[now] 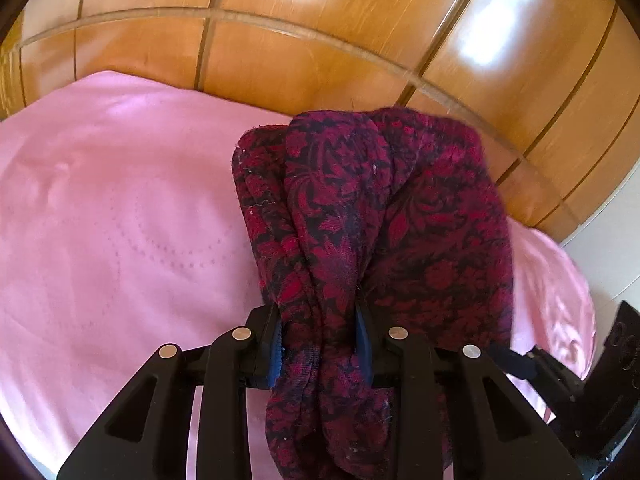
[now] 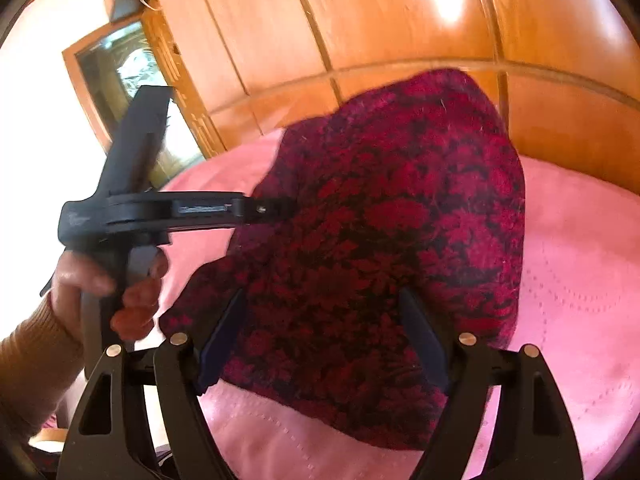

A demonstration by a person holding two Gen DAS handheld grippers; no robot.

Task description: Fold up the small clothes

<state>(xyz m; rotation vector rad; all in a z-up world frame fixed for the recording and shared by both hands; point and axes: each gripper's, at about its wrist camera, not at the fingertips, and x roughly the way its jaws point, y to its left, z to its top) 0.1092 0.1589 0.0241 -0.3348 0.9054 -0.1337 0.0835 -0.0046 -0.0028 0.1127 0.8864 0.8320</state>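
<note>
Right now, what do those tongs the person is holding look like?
Both tongs are black plastic: the left tongs and right tongs have blue-padded fingers and silver rivets. A pistol-style handle hangs below. The person's sleeve is tan ribbed knit.

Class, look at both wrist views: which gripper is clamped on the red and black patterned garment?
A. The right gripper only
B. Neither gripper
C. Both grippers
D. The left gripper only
D: the left gripper pinches a bunched fold of the garment between its blue pads, while the right gripper stands wide with its fingers either side of the cloth, not pressing it.
</note>
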